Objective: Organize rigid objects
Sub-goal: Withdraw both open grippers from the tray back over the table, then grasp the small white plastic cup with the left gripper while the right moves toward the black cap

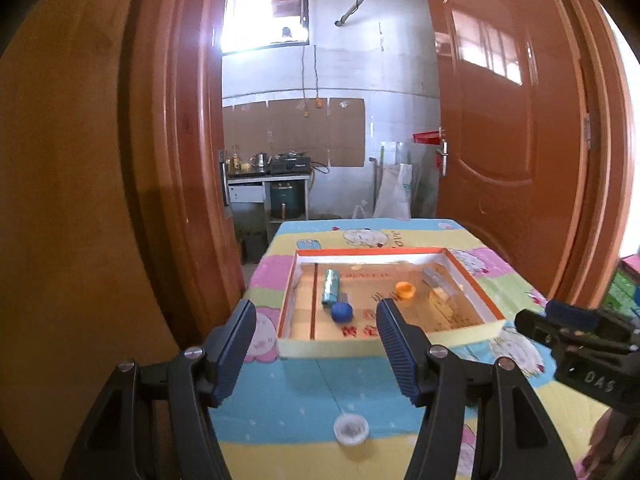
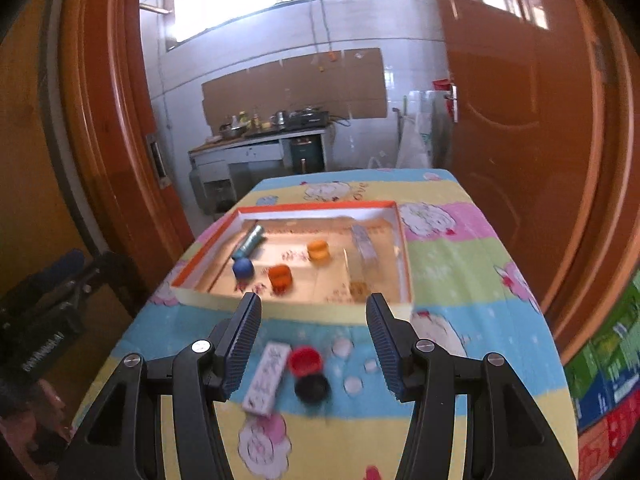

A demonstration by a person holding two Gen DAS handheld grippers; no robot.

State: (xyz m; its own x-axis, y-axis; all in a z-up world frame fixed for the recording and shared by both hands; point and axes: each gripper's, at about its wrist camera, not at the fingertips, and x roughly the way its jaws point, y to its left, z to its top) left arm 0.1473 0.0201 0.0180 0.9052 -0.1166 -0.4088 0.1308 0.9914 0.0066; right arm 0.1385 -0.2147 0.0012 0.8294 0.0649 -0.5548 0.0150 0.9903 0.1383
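Observation:
A shallow orange-rimmed box (image 1: 289, 280) (image 2: 403, 240) lies on the table. In it are a teal tube (image 1: 330, 286) (image 2: 250, 241), a blue cap (image 1: 341, 312) (image 2: 243, 268), a yellow-orange cap (image 1: 405, 289) (image 2: 318, 250), an orange cap (image 2: 280, 275) and clear pieces (image 1: 440, 292) (image 2: 365, 246). On the cloth in front lie a white box (image 2: 267, 378), a red cap (image 2: 305, 360), a black cap (image 2: 312, 388) and a clear lid (image 1: 351, 429). My left gripper (image 1: 316, 344) is open above the cloth before the box. My right gripper (image 2: 312, 340) is open above the red cap.
The table (image 1: 400, 392) (image 2: 460, 320) has a cartoon-print cloth. Orange wooden doors (image 1: 512, 120) (image 2: 520, 100) flank it, with a kitchen beyond. Green and red cartons (image 2: 608, 360) stand at the right. The right gripper's body (image 1: 580, 344) shows in the left wrist view.

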